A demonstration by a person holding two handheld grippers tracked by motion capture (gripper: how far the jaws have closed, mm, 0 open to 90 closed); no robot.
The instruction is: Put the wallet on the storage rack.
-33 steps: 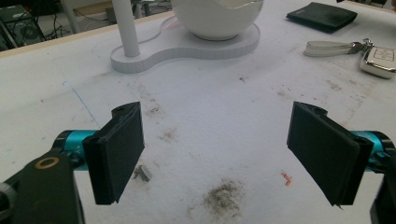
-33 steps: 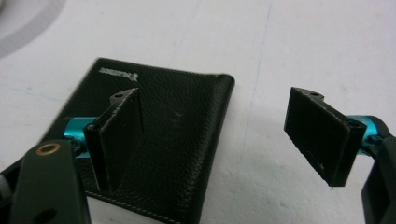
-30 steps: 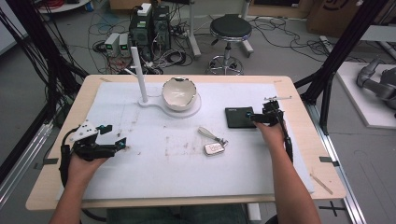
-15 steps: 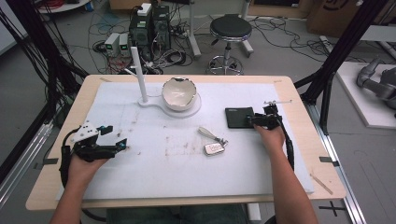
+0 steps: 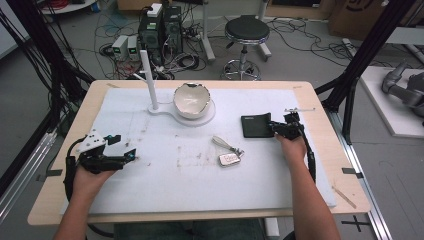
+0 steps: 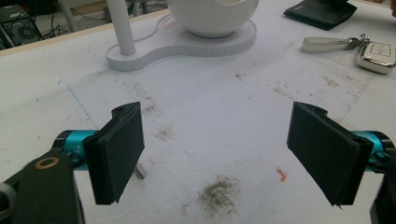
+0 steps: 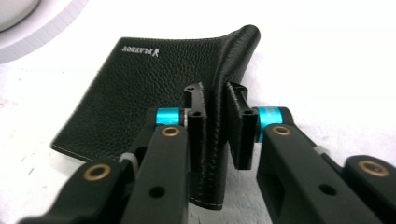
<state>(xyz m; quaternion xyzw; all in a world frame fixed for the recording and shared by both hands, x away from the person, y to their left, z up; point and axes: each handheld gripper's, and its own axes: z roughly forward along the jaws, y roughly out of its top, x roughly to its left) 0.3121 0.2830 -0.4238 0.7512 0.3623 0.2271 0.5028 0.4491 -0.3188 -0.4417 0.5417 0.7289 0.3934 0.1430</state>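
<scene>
At the bench's right side: black leather wallet [image 7: 154, 88], one raised edge clamped between the right gripper [image 7: 215, 126] jaws. Advice: lift slowly, keeping the pinch deep on the fold. Left gripper [image 6: 224, 149]: jaws wide apart, empty, over stained white mat [image 5: 190, 170]. Bench [image 5: 320, 95] wooden-edged; stool [image 5: 246, 30] and cables beyond.

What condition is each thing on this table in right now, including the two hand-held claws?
Left gripper: jaws wide open, nothing between them, held over the bare mat.
Right gripper: jaws shut on the wallet's raised edge.
Wallet: black leather, mostly flat on the mat, one edge curled up.
Key fob: lying flat, strap attached, untouched.
Bowl: upright on its white stand.
White post: standing upright.
</scene>
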